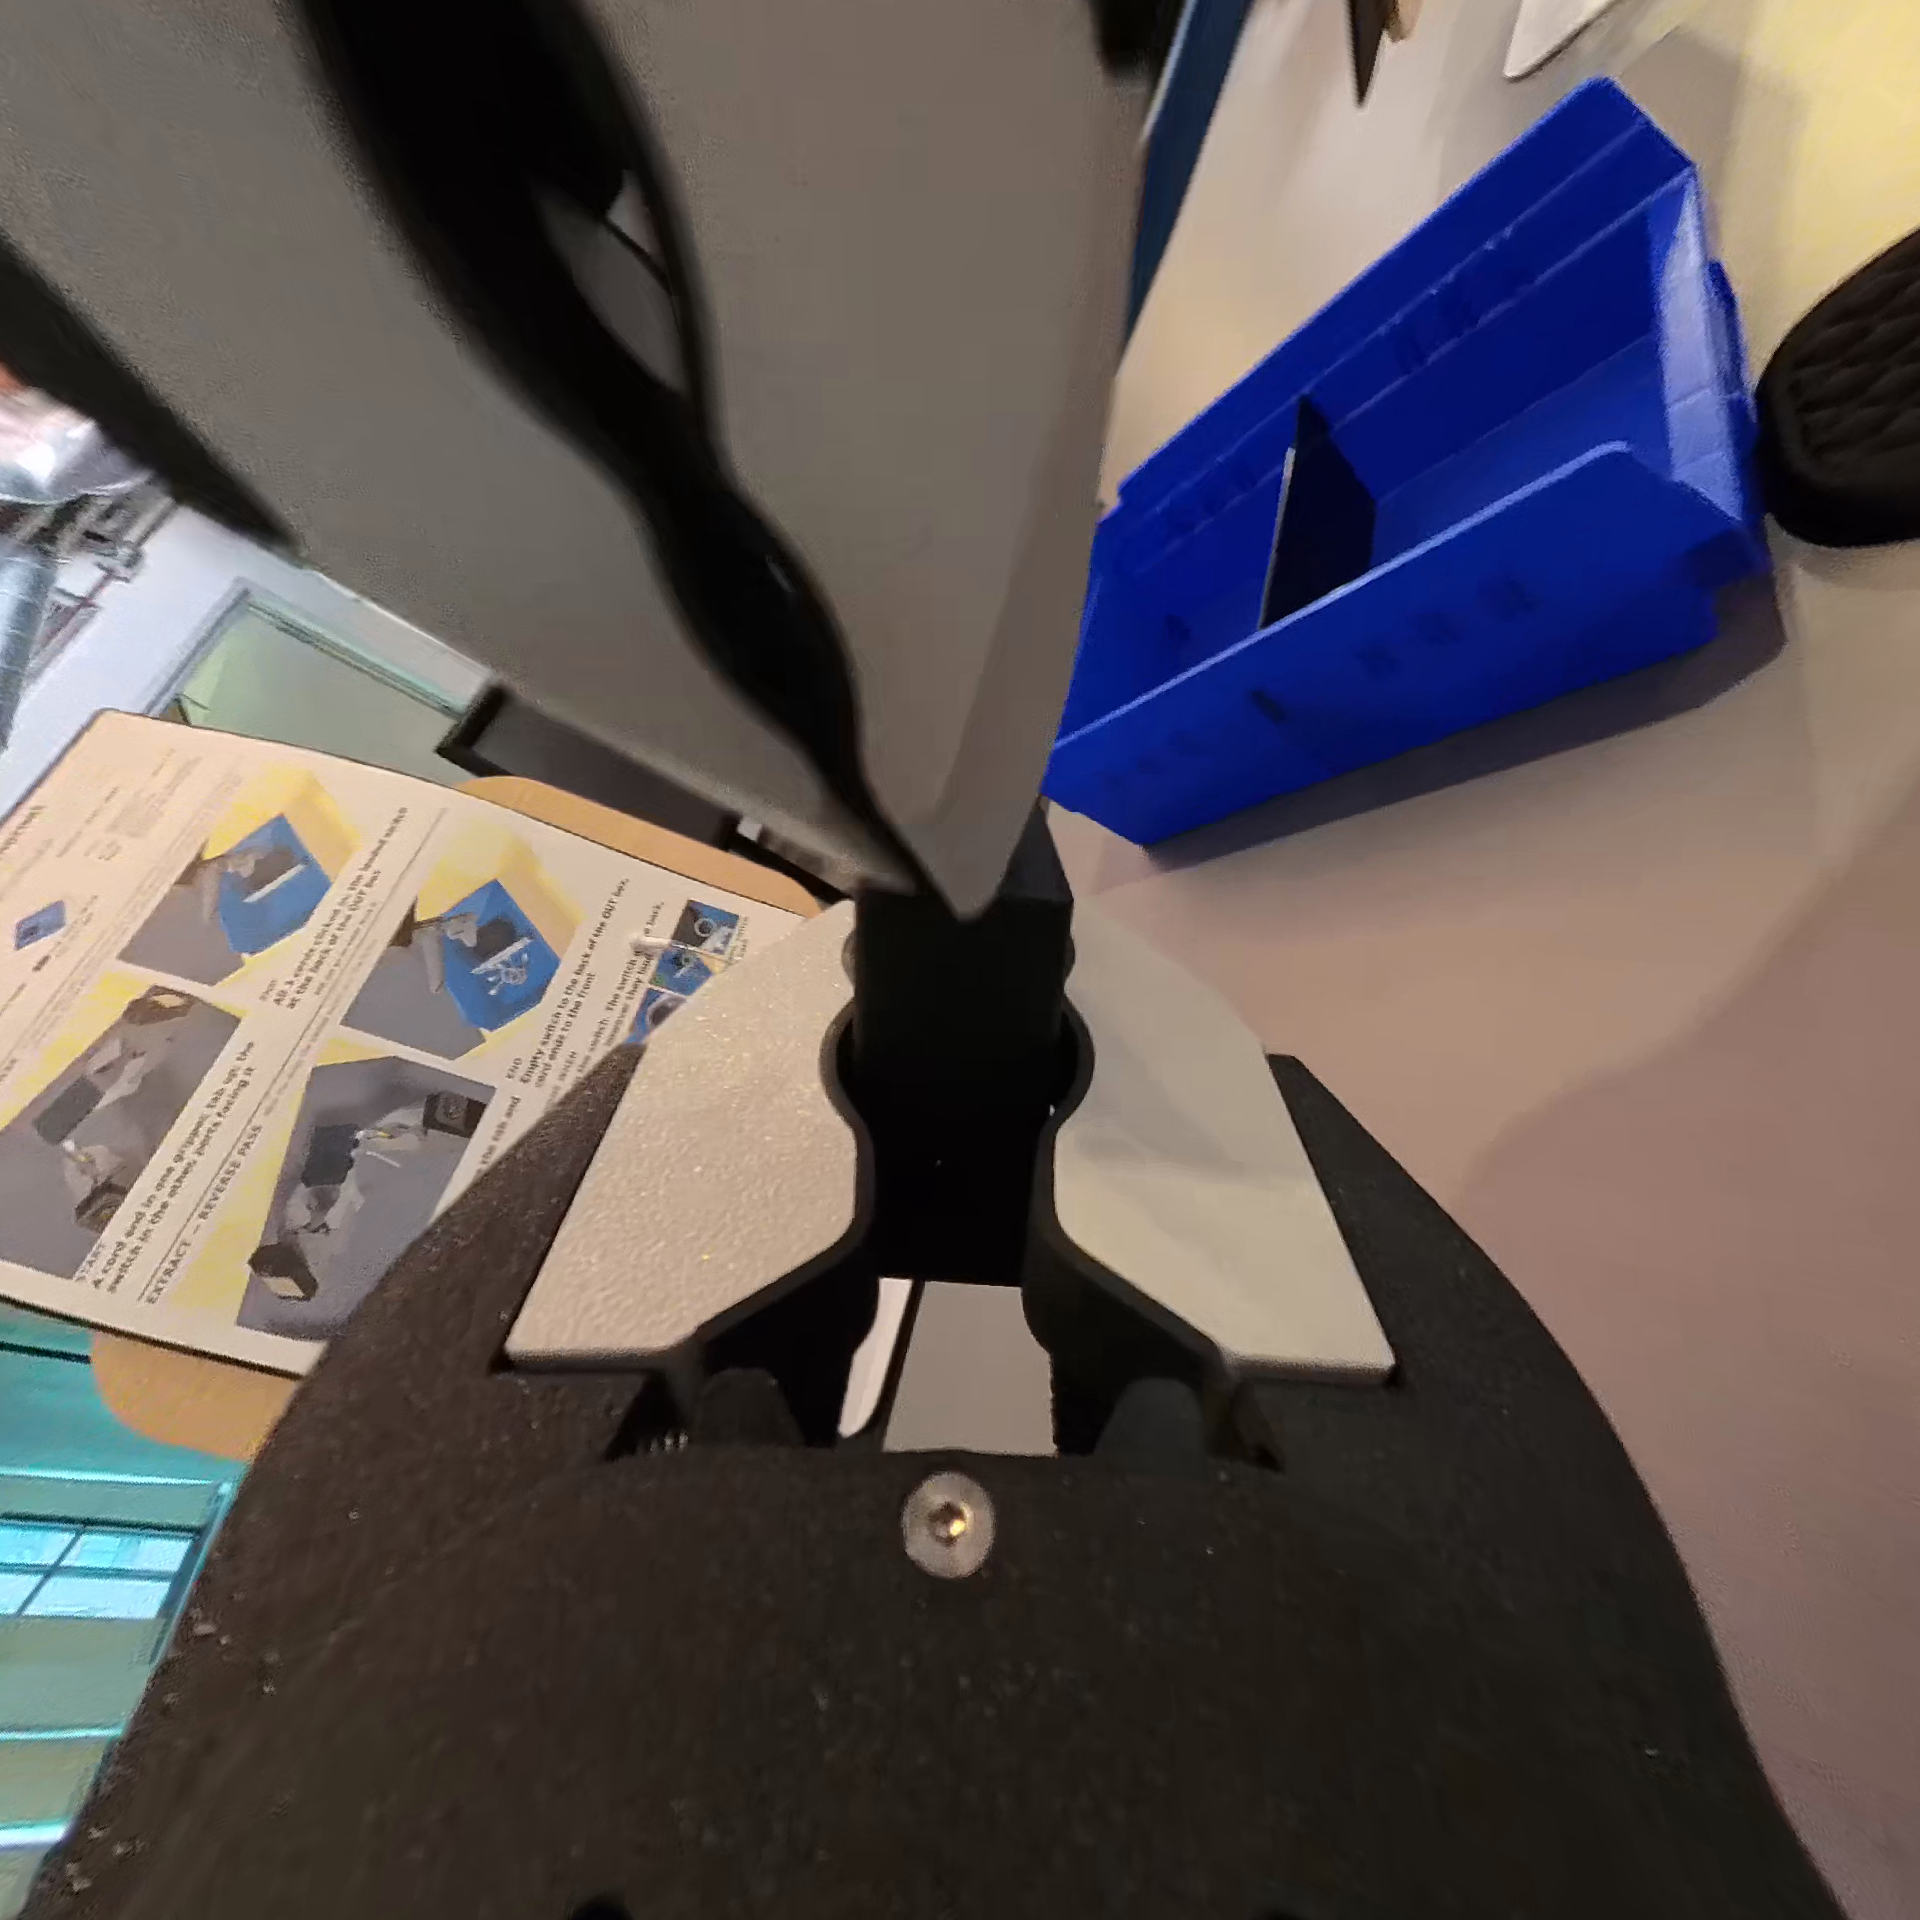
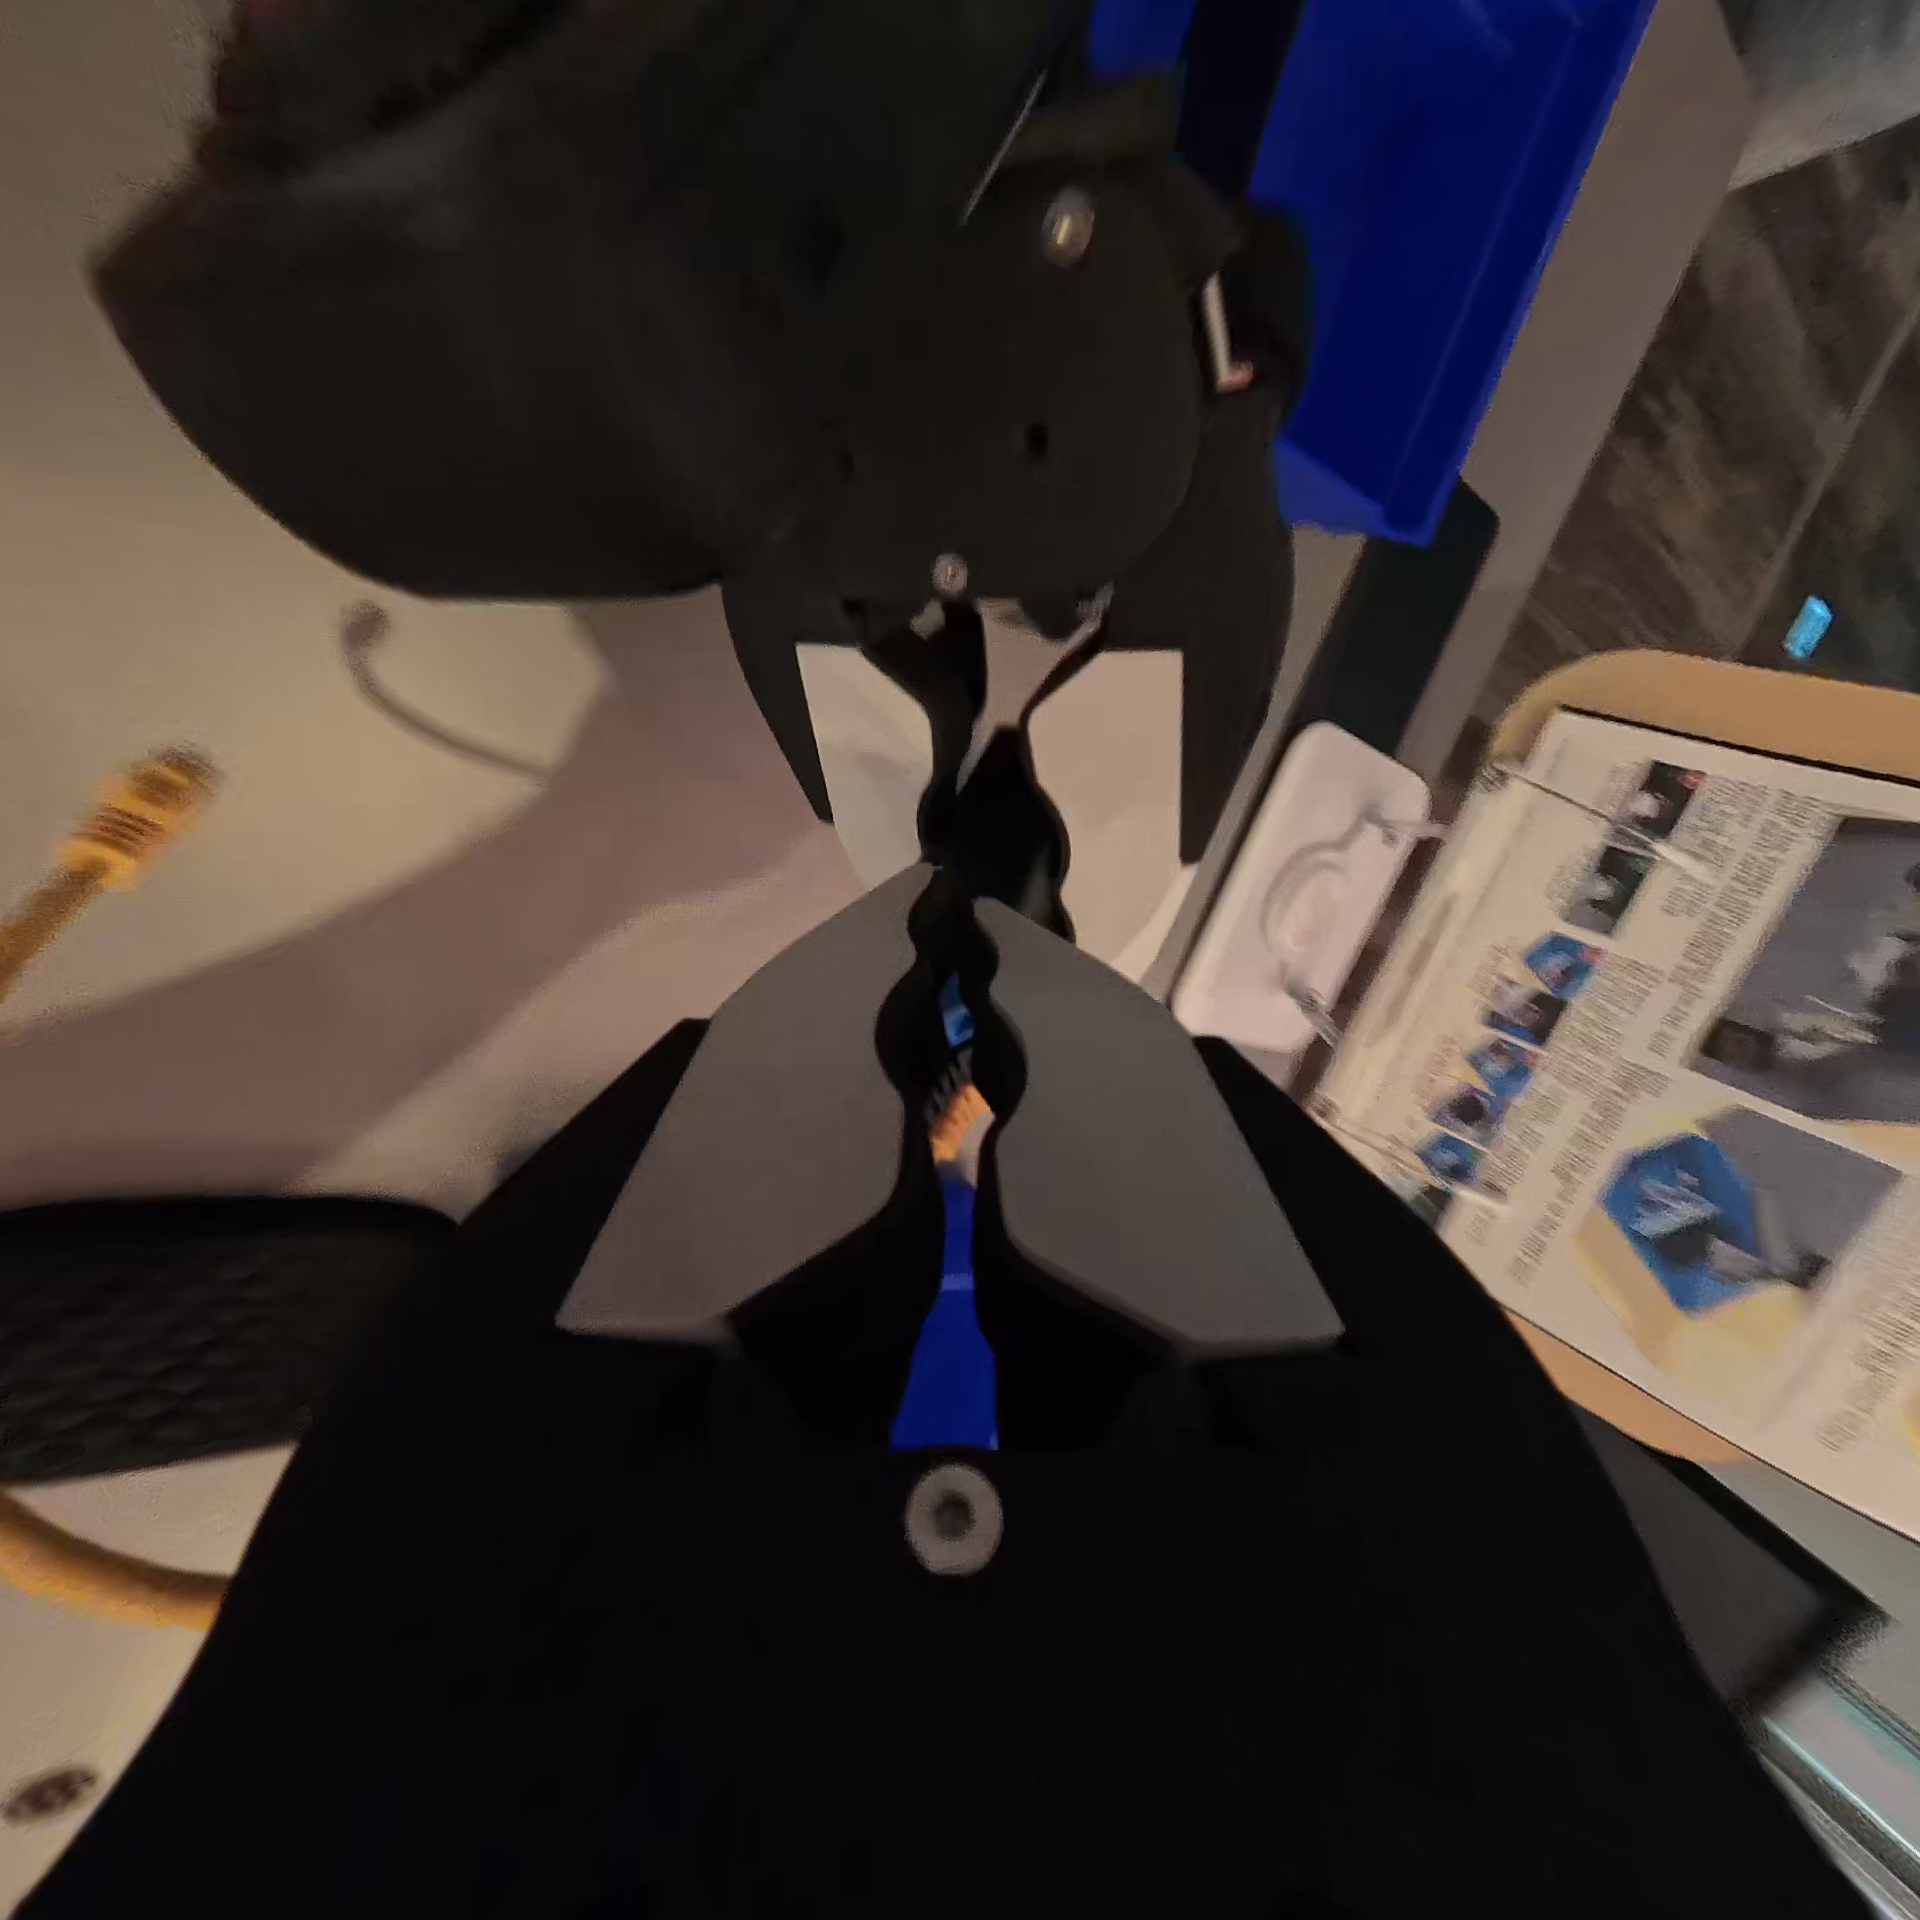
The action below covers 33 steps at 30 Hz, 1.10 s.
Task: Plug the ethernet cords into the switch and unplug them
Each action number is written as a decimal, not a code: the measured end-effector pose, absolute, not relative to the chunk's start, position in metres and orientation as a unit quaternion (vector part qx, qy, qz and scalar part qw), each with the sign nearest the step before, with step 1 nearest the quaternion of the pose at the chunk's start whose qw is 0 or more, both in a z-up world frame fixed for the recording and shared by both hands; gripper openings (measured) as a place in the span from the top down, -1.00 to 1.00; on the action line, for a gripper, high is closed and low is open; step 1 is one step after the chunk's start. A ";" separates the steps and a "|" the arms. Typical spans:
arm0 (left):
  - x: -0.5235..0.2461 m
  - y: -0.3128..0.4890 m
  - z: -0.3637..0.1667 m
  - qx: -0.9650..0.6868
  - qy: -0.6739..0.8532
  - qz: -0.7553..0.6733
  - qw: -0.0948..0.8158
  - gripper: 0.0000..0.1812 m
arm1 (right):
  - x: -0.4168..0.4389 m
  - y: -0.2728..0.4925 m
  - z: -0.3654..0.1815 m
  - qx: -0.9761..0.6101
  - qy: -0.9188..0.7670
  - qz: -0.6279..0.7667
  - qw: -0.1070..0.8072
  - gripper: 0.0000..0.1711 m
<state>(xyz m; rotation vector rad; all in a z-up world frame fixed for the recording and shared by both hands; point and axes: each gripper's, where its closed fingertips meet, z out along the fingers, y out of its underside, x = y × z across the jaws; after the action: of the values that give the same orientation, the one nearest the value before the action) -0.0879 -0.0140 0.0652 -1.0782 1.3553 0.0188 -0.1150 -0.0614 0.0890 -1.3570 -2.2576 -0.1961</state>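
Note:
In the left wrist view my left gripper (image 1: 961, 997) is shut on the switch (image 1: 961, 1101), a black block clamped between the grey pads. My right gripper (image 1: 925, 883) comes in from above, and its tips meet the switch's far end. In the right wrist view my right gripper (image 2: 956, 904) is nearly shut on a yellow ethernet cord's plug end (image 2: 958, 1120), which shows only as a sliver between the fingers. The left gripper's black body (image 2: 727, 364) faces it closely. The switch's ports are hidden.
A second yellow ethernet cord's plug (image 2: 135, 821) lies on the grey table at left, with more yellow cord (image 2: 83, 1558) nearer. A blue bin (image 1: 1403, 520) stands behind. An instruction sheet (image 1: 260, 1039) on a tan board lies to the side. A black ribbed pad (image 1: 1849, 416) lies nearby. About 6 cm separates my left fingertips from my right.

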 end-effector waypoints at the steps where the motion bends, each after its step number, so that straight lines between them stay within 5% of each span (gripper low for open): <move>1: -0.090 -0.012 0.067 -0.471 0.590 0.003 0.656 0.69 | -0.112 -0.055 0.090 -0.482 -0.832 -0.113 0.250 1.00; 7: -0.099 -0.003 0.066 -0.486 0.585 0.007 0.649 0.69 | -0.114 -0.044 0.099 -0.499 -0.813 -0.110 0.278 0.99; 14: -0.104 0.002 0.068 -0.492 0.579 0.034 0.649 0.69 | -0.112 -0.039 0.097 -0.495 -0.809 -0.130 0.288 0.72; 33: -0.098 -0.004 0.068 -0.500 0.585 0.016 0.638 0.69 | -0.110 -0.041 0.091 -0.486 -0.812 -0.163 0.281 0.87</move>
<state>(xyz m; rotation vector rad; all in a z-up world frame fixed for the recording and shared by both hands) -0.0983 -0.0042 0.0676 -1.1415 1.3365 0.0356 -0.1099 -0.0412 0.0909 -1.3016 -2.1757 -0.4382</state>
